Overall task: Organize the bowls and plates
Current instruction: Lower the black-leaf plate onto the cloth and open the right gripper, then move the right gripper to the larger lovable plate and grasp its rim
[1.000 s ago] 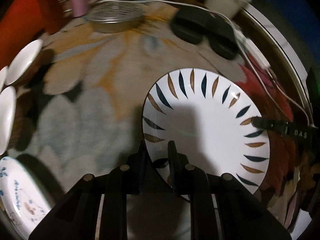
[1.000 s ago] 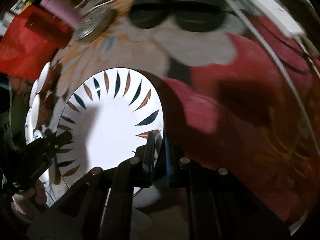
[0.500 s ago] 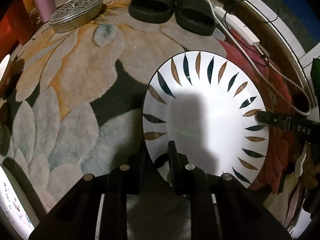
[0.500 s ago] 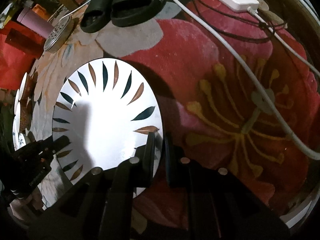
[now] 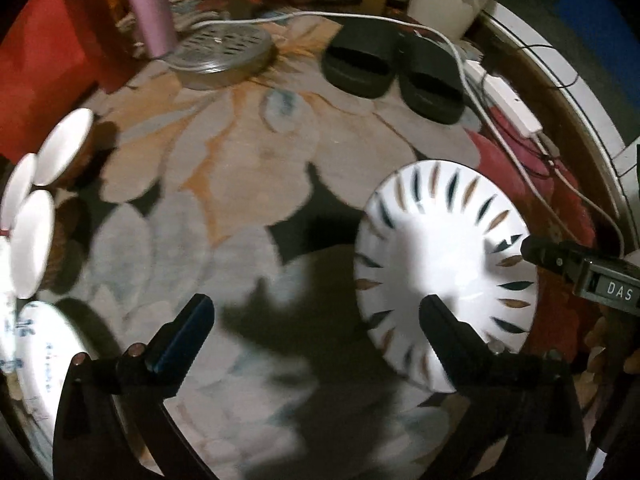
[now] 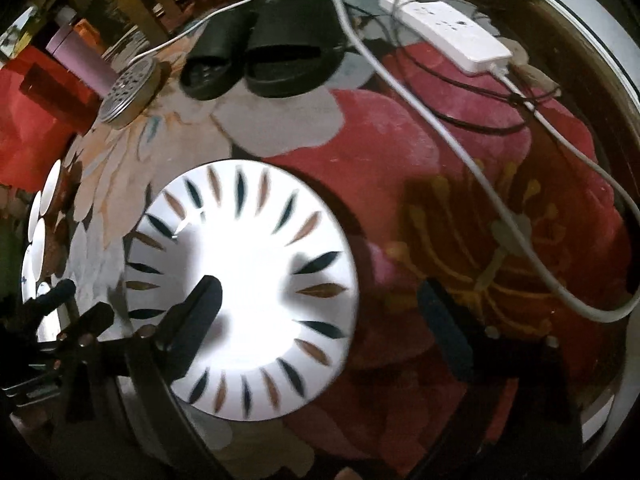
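Plate between spread fingers

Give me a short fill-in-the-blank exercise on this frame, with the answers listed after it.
1. The jaws of the left gripper and the right gripper are both ____.
2. The leaf-pattern plate lies on the ____.
3. Beyond the plate sits a pair of black ____.
4. The power strip is ____ in colour.

Answers: open; rug; slippers; white
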`<state>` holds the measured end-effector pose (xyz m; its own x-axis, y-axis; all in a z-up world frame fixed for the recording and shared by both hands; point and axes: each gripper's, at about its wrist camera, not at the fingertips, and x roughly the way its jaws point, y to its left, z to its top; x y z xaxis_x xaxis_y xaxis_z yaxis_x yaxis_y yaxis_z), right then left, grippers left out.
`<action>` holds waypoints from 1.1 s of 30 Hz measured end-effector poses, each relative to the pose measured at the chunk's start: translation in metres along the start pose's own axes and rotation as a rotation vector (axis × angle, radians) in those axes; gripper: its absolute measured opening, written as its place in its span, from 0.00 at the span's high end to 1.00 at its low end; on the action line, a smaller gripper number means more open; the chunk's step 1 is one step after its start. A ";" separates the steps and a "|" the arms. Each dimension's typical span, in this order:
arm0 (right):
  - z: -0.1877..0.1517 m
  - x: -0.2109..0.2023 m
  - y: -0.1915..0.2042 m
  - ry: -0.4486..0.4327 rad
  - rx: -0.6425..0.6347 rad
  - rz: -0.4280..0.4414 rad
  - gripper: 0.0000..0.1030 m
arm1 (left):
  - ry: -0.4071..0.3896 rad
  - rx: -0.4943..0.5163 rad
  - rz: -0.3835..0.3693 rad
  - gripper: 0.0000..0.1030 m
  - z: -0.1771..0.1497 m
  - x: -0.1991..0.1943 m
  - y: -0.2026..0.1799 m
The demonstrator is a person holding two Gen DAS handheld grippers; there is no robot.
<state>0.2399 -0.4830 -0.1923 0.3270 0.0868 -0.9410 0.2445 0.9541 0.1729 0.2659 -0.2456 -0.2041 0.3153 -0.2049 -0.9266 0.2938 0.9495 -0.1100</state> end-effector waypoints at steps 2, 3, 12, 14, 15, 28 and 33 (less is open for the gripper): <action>0.001 0.001 0.012 -0.003 -0.005 0.016 0.02 | -0.007 -0.006 0.045 0.01 0.000 -0.009 0.013; 0.001 0.001 0.018 -0.006 -0.007 0.026 0.02 | -0.007 -0.014 0.061 0.01 0.000 -0.012 0.019; -0.007 0.007 0.080 0.016 -0.078 0.104 0.01 | 0.016 -0.101 0.165 0.01 -0.008 -0.043 0.093; -0.010 0.008 0.093 0.022 -0.099 0.117 0.01 | 0.026 -0.114 0.181 0.01 -0.014 -0.049 0.106; -0.012 0.008 0.101 0.027 -0.114 0.125 0.01 | 0.032 -0.127 0.192 0.01 -0.019 -0.054 0.115; -0.034 0.016 0.183 0.073 -0.348 0.163 0.01 | 0.065 -0.319 0.248 0.01 -0.080 -0.060 0.194; -0.041 0.024 0.209 0.092 -0.413 0.168 0.01 | 0.089 -0.380 0.269 0.01 -0.102 -0.049 0.223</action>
<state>0.2617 -0.2695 -0.1900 0.2441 0.2571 -0.9351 -0.1961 0.9574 0.2121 0.2240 0.0009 -0.2196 0.2511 0.0654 -0.9657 -0.1438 0.9892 0.0296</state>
